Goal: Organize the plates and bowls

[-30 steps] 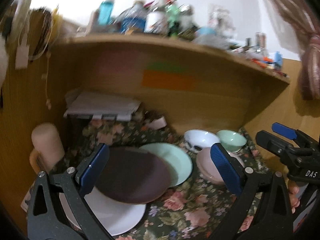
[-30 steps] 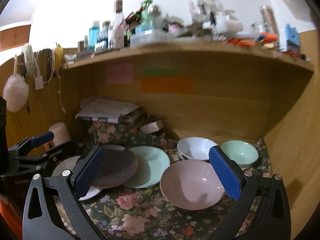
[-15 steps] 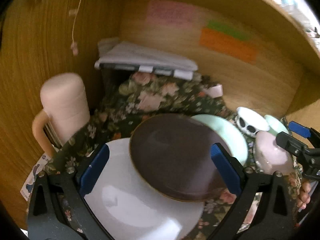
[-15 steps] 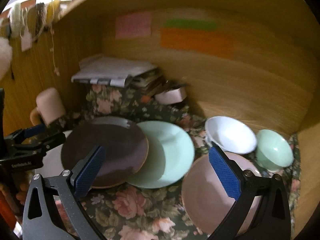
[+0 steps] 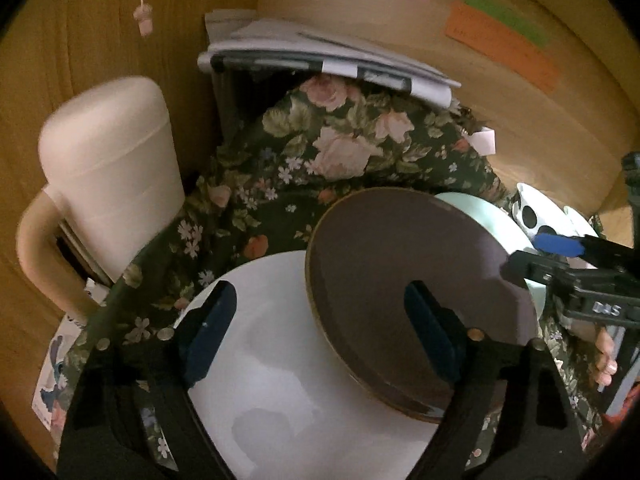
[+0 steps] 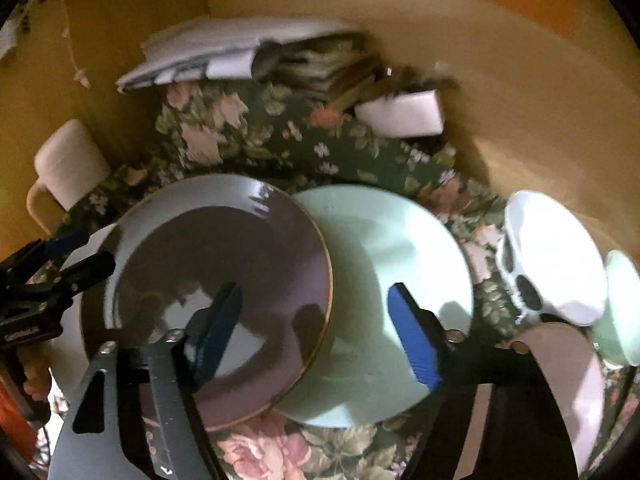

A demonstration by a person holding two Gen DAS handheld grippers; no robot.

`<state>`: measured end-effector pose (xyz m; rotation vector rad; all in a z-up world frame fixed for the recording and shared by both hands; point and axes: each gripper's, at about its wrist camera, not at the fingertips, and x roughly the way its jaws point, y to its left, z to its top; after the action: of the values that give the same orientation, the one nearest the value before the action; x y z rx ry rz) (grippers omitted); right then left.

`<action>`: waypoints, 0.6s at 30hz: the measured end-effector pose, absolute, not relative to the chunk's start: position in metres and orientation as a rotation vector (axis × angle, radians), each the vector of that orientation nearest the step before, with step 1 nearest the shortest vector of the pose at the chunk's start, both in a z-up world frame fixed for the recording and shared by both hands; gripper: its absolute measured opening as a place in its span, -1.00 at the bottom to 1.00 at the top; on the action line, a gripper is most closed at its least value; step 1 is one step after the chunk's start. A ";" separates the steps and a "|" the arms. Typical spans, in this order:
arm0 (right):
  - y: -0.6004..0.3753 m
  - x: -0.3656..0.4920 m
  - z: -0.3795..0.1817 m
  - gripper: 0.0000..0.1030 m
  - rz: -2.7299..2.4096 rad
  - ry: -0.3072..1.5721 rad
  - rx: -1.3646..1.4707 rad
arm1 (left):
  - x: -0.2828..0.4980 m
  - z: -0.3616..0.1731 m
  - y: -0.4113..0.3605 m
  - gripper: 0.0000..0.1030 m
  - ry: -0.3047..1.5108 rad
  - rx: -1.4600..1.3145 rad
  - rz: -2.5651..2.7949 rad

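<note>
A brown plate [image 5: 404,276] [image 6: 216,280] lies partly over a white plate [image 5: 280,360] on its left and a mint plate [image 6: 384,272] [image 5: 480,216] on its right. My left gripper [image 5: 320,340] is open and empty, just above the white and brown plates. My right gripper [image 6: 316,336] is open and empty, straddling the brown plate's right edge and the mint plate. A white spotted bowl [image 6: 552,256] [image 5: 536,212], a mint bowl [image 6: 620,304] and a pink bowl [image 6: 576,384] sit at the right.
A floral cloth [image 5: 344,152] covers the desk inside a wooden alcove. A cream mug [image 5: 108,168] [image 6: 64,168] stands upside down at the left wall. A stack of papers and books [image 5: 312,56] [image 6: 248,56] and a white block [image 6: 400,116] sit at the back.
Both grippers have tilted down and moved in close over the plates. The shelf with bottles has left view. The plates and bowls have not moved.
</note>
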<state>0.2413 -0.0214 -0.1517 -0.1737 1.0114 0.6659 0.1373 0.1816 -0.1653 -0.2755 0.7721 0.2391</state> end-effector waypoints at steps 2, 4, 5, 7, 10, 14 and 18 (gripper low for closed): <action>-0.020 0.248 -0.159 0.20 0.672 1.050 -0.149 | 0.138 -0.167 0.183 0.59 0.779 -0.283 0.233; -0.020 0.252 -0.164 0.09 0.681 1.078 -0.128 | 0.139 -0.169 0.185 0.45 0.788 -0.296 0.220; -0.019 0.253 -0.166 0.04 0.685 1.088 -0.127 | 0.140 -0.169 0.186 0.43 0.792 -0.301 0.214; -0.017 0.254 -0.169 0.00 0.685 1.098 -0.134 | 0.141 -0.170 0.187 0.28 0.799 -0.311 0.201; -0.014 0.255 -0.173 -0.10 0.684 1.114 -0.142 | 0.143 -0.170 0.186 0.10 0.812 -0.309 0.181; -0.014 0.255 -0.174 -0.23 0.702 1.136 -0.131 | 0.145 -0.172 0.187 -0.14 0.846 -0.337 0.152; -0.008 0.254 -0.174 -0.22 0.711 1.135 -0.136 | 0.145 -0.173 0.189 -0.24 0.852 -0.361 0.137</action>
<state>0.2535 -0.0079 -0.1741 -0.1359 1.1354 0.7112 0.1454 0.1885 -0.1726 -0.3614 0.8522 0.1372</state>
